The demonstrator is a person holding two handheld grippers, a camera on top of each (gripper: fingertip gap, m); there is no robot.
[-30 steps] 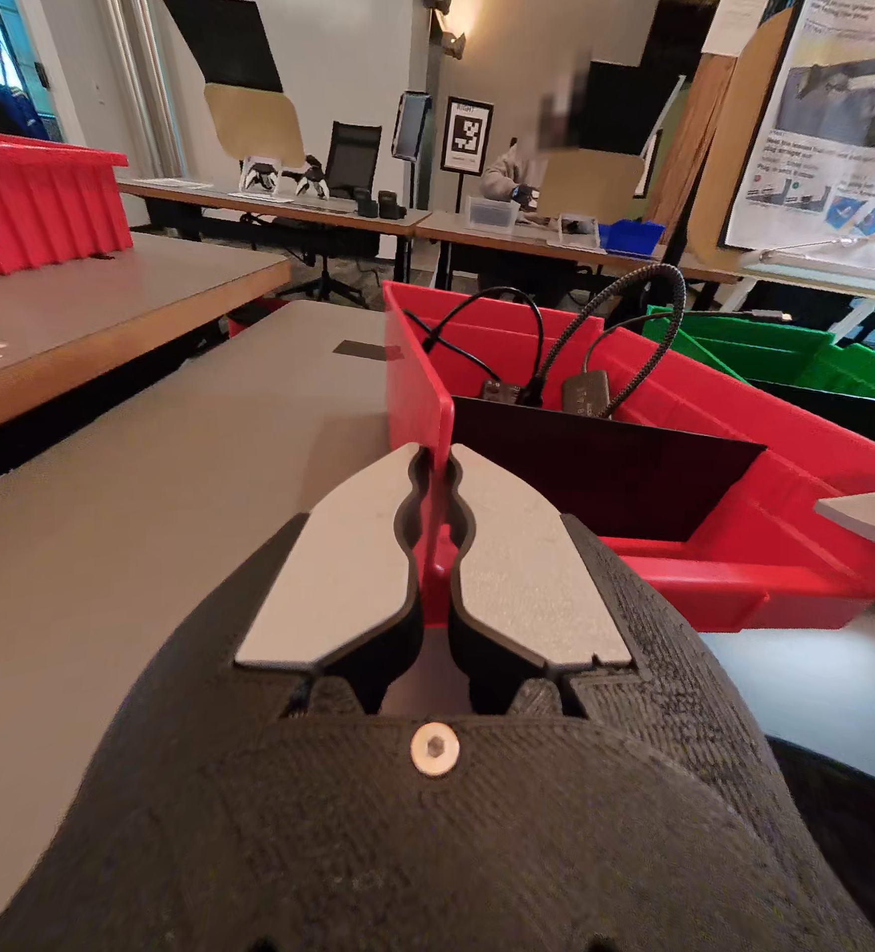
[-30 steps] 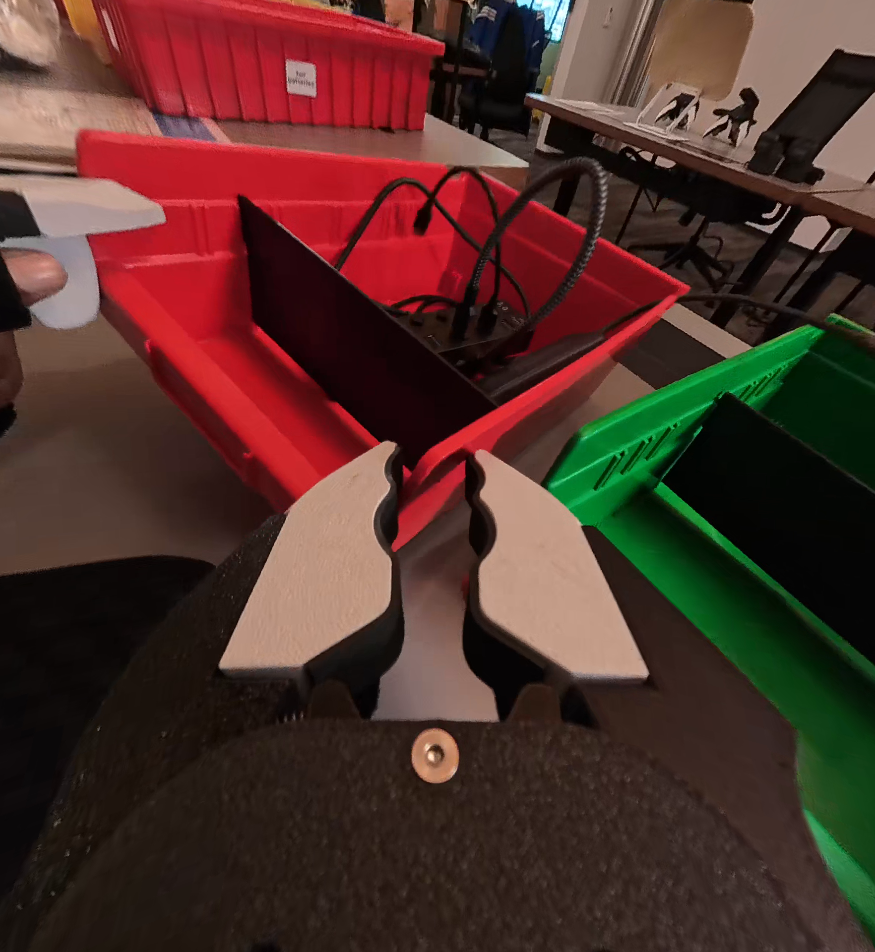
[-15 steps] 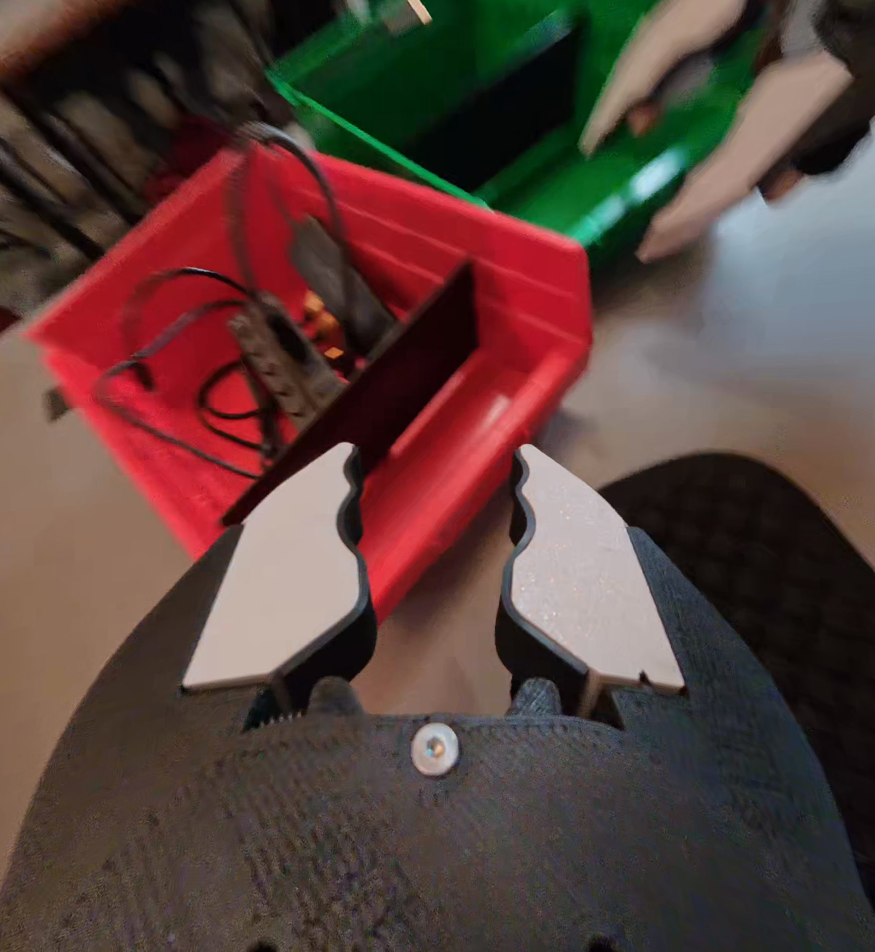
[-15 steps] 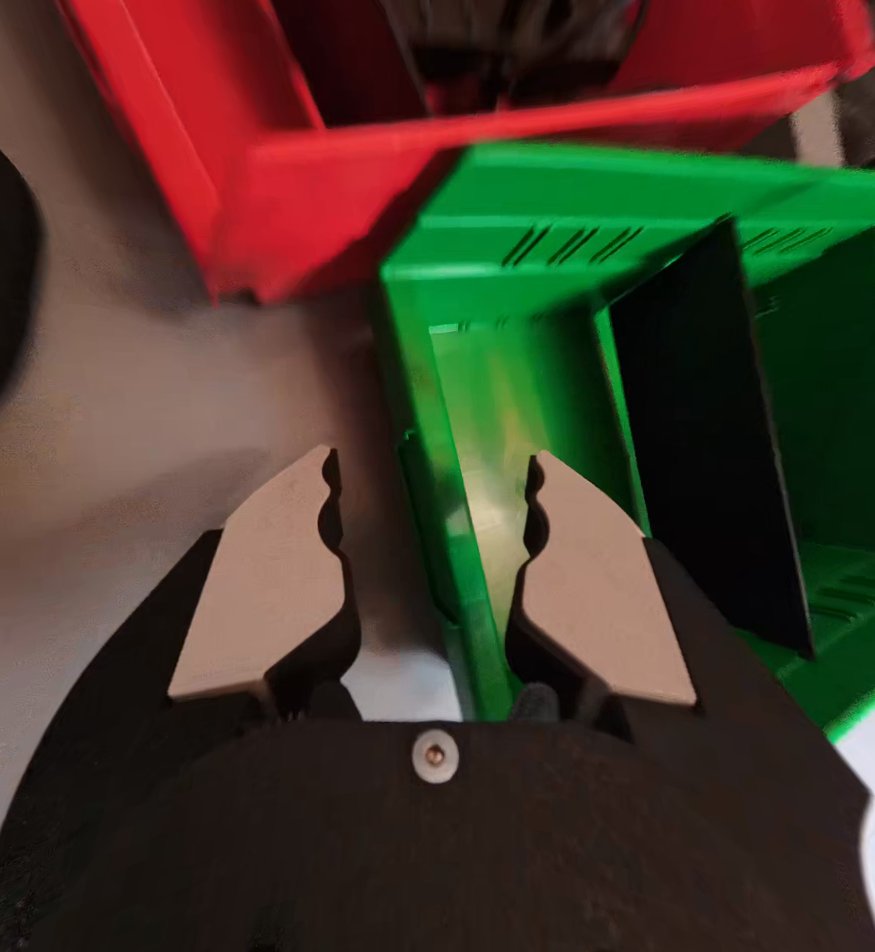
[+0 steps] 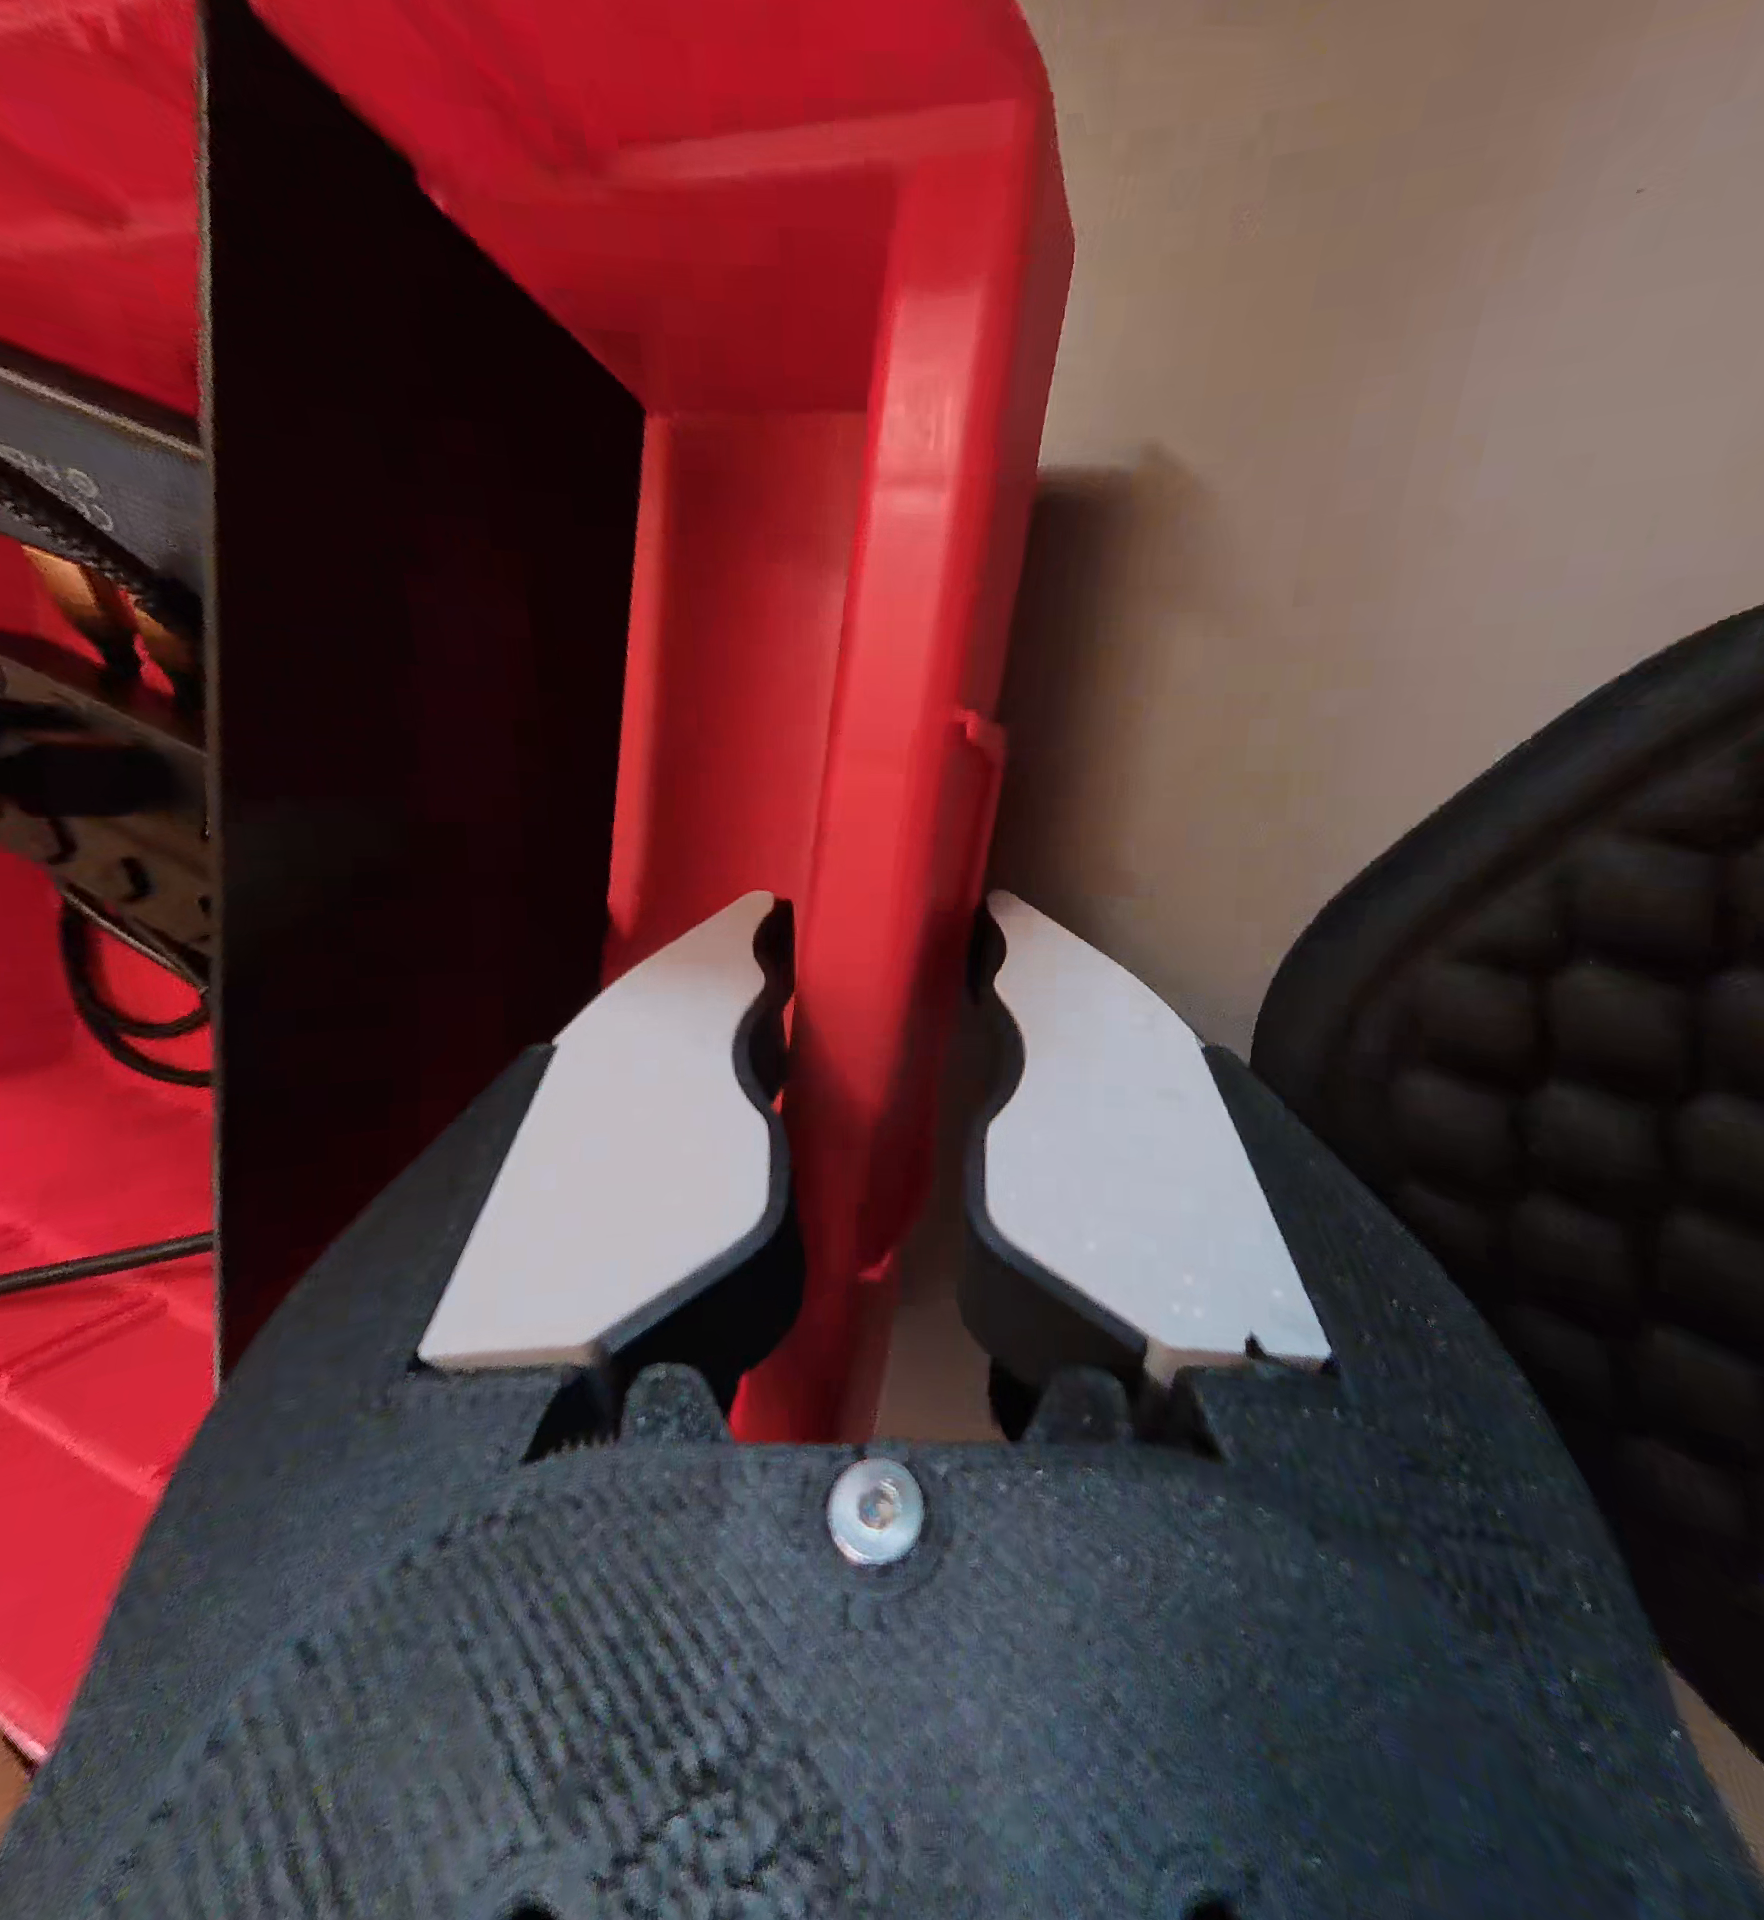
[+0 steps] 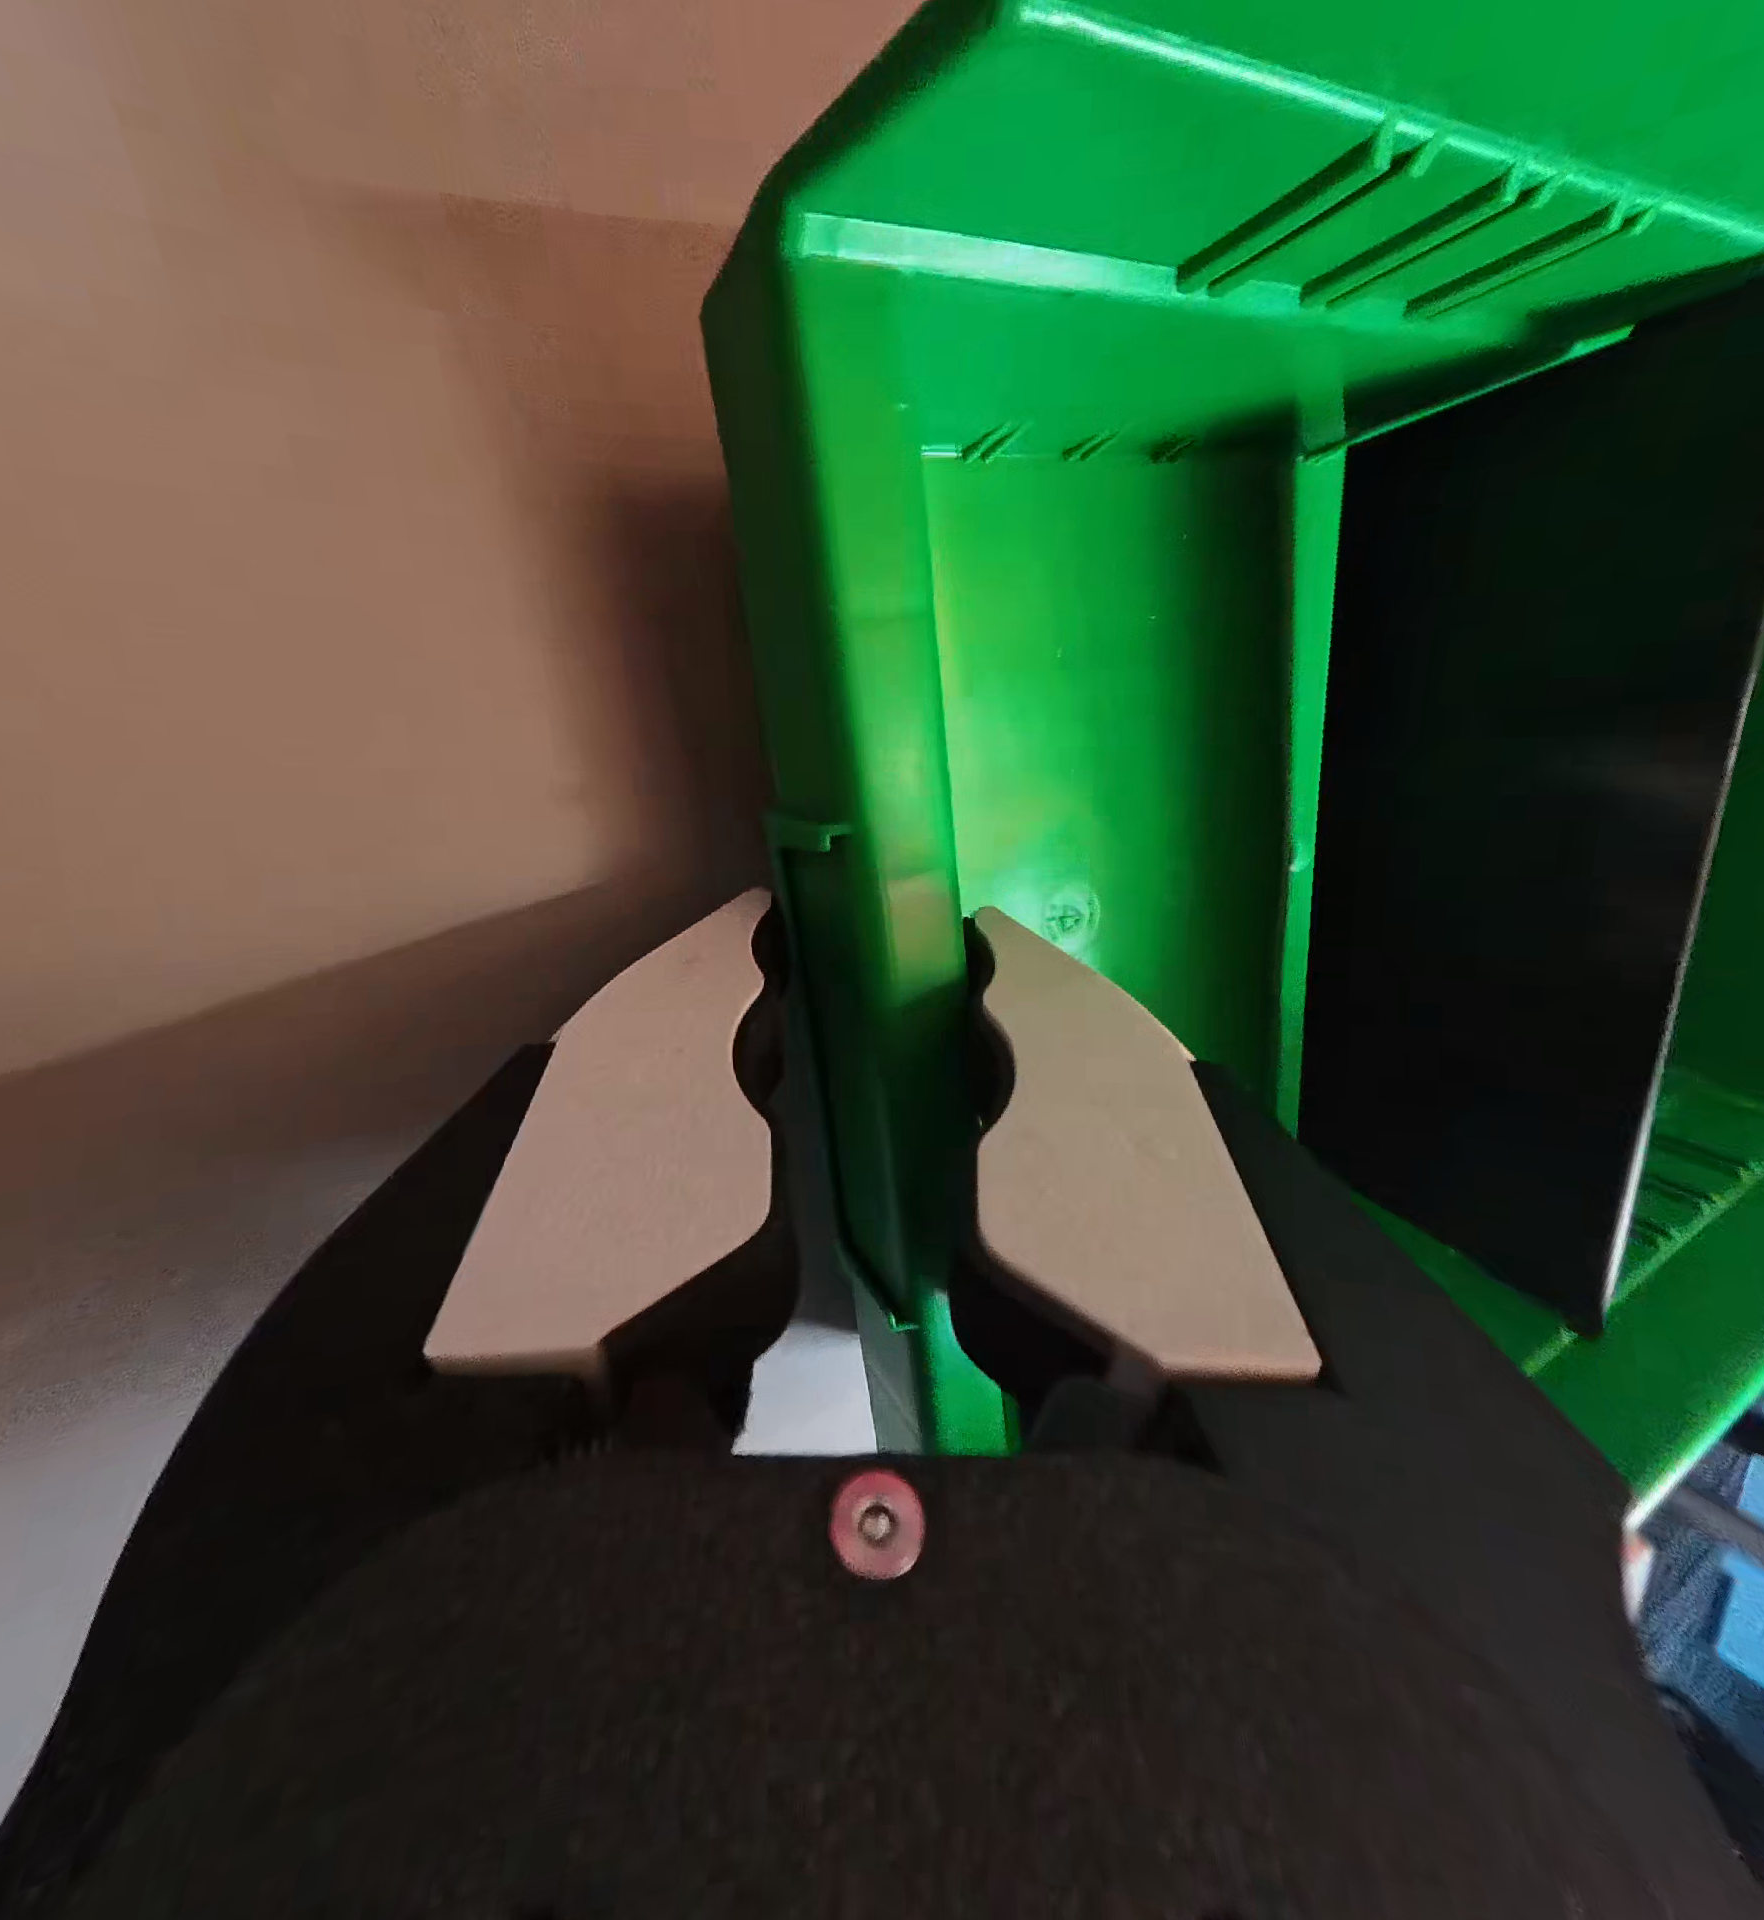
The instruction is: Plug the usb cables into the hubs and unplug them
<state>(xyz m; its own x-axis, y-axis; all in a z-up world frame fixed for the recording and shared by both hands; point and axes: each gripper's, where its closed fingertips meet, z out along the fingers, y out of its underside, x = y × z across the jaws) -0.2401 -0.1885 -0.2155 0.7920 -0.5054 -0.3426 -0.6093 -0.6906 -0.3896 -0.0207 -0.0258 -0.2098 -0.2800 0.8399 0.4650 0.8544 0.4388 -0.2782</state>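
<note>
In the left wrist view a red bin (image 5: 919, 520) holds a black divider (image 5: 390, 623). Behind the divider lie a black USB hub (image 5: 57, 790) and black cables (image 5: 119, 1018), mostly hidden. My left gripper (image 5: 883, 914) straddles the red bin's near wall, one finger inside and one outside, closed onto it. In the right wrist view my right gripper (image 6: 867, 914) is closed the same way on the near wall of a green bin (image 6: 1065, 312), which holds its own black divider (image 6: 1543, 779). No hub or cable shows in the green bin.
Both bins stand on a tan table (image 6: 286, 520). A black quilted pad (image 5: 1605, 1091) lies on the table right of the red bin. Blue and dark things (image 6: 1751, 1621) show below the green bin's right corner.
Both grippers have moved down and forward from above the bins onto their near walls. Their jaws have narrowed from wide open to pinching the walls.
</note>
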